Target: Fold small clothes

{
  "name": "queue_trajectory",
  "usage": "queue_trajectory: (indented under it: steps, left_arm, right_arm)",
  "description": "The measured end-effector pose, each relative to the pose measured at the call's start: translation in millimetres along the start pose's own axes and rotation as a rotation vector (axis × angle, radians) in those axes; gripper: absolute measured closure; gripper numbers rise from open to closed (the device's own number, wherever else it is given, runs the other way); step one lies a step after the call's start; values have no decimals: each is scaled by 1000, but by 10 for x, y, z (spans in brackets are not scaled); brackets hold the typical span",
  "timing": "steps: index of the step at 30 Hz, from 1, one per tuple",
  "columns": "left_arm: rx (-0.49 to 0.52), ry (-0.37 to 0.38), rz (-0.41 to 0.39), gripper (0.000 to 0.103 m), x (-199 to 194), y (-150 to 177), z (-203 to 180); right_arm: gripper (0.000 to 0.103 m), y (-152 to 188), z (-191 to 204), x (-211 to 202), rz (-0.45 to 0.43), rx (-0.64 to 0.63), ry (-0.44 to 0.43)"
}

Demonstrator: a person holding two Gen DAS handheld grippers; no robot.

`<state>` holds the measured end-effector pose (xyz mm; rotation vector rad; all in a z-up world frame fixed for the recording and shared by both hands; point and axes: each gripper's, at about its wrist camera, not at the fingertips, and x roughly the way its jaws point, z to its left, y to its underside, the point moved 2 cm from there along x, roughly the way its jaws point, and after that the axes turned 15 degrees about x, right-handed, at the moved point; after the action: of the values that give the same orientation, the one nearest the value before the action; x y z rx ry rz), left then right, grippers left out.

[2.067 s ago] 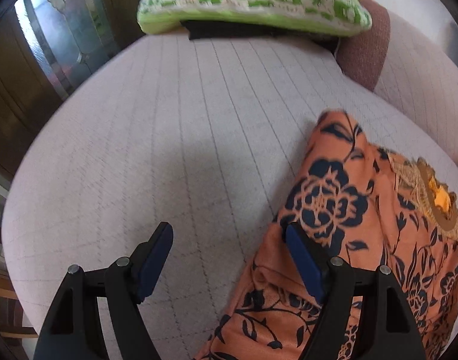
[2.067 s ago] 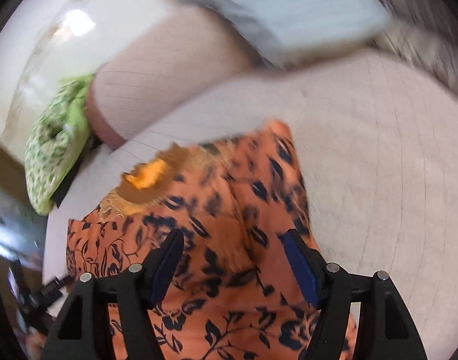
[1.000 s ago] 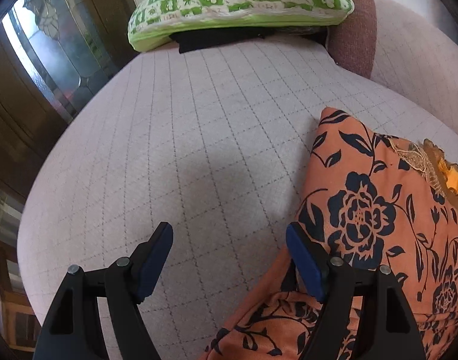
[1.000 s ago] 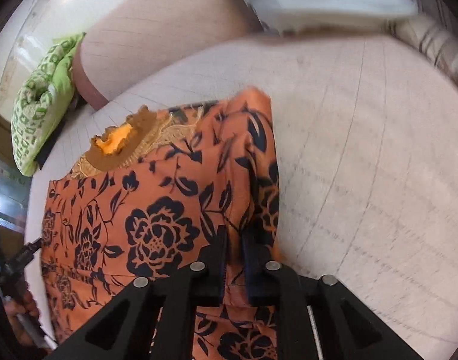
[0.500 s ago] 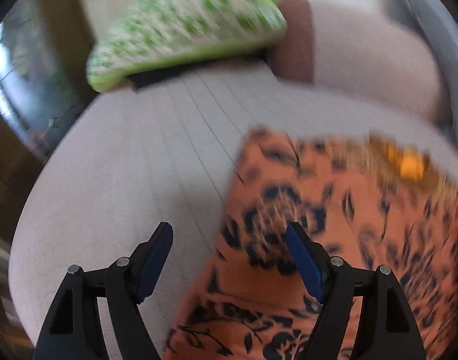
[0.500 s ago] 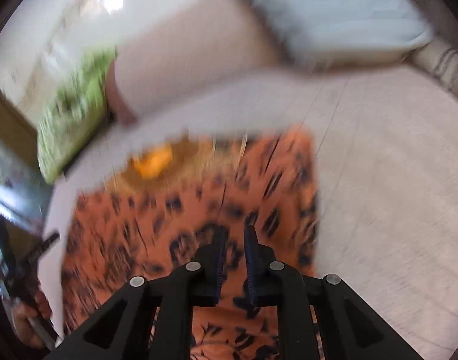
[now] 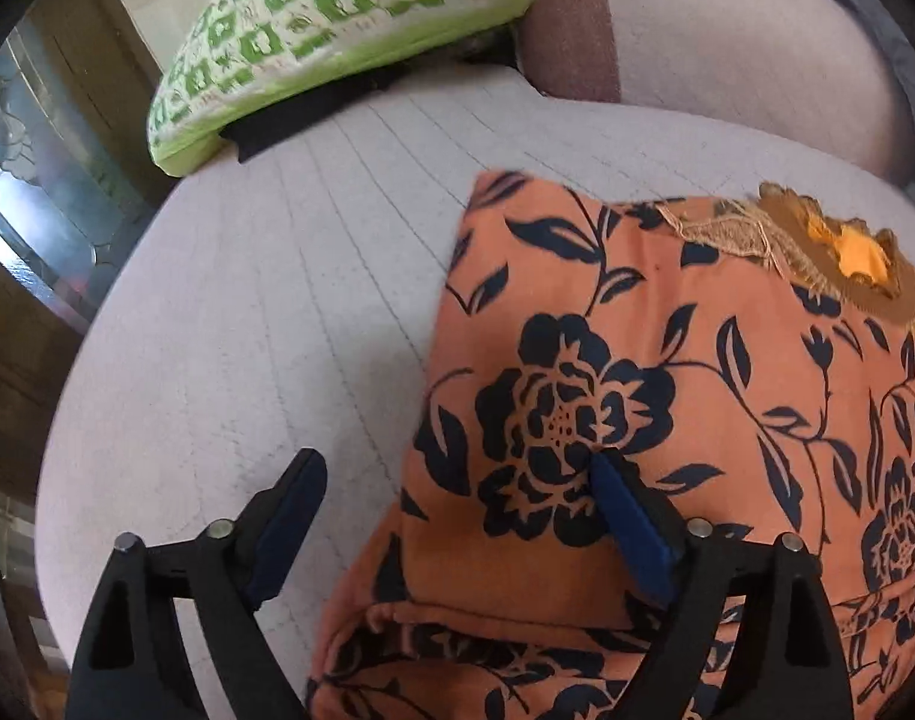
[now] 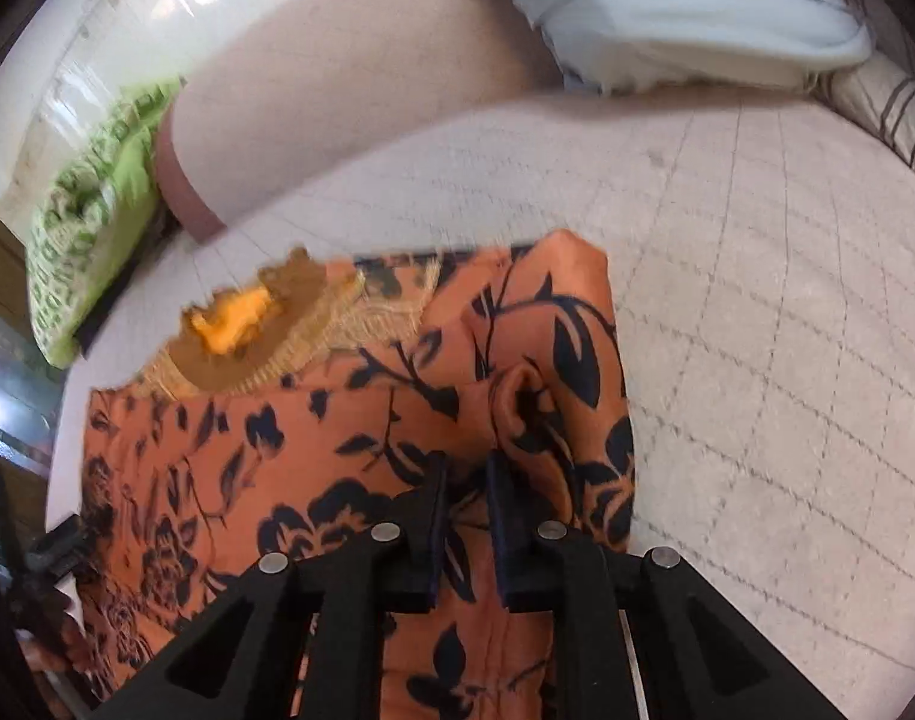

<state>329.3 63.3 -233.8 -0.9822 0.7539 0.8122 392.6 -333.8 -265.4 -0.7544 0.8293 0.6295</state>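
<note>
your left gripper (image 7: 451,480) stands wide over the left edge of the orange floral garment (image 7: 667,420), its jaws having just been opening further; one blue pad (image 7: 289,516) hangs over the bare quilted cushion (image 7: 247,330), the other (image 7: 628,516) over a dark printed flower, and neither presses on the cloth, whose edge lies between them. your right gripper (image 8: 464,474) is nearly closed, its jaws pinching a raised ridge of the same garment (image 8: 337,438) near its right edge, where the cloth puckers just ahead of the fingertips. the garment lies spread on the pale grid-stitched seat (image 8: 757,330), its brown embroidered neckline (image 7: 829,252) with a bright orange patch toward the far side, a folded band of fabric along the near edge in the left wrist view. a green-and-white patterned pillow (image 7: 337,18) rests at the seat's far left corner on something black (image 7: 289,120); its printed marks cannot be read as writing. a pale blue pillow (image 8: 667,6) sits at the back right, a striped cloth (image 8: 889,102) beside it. no brand or label can be made out on the garment
</note>
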Motion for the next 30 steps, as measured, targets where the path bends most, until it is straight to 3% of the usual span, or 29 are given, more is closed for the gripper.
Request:
queue_trajectory:
  steps: [13, 19, 25, 30]
  left_arm:
    - [-36, -35, -169, 13, -704, 12, -30]
    - [-27, -35, -206, 13, -893, 94, -78]
    - [-25, -23, -210, 13, -944, 177, -129]
    - [-24, -18, -213, 13, -968, 241, -174]
  right_arm:
    - [88, 314, 396, -385, -20, -127, -101]
    - [88, 467, 445, -379, 5, -132, -93]
    - [88, 659, 364, -207, 103, -152, 3]
    - [88, 754, 340, -289, 79, -161, -2]
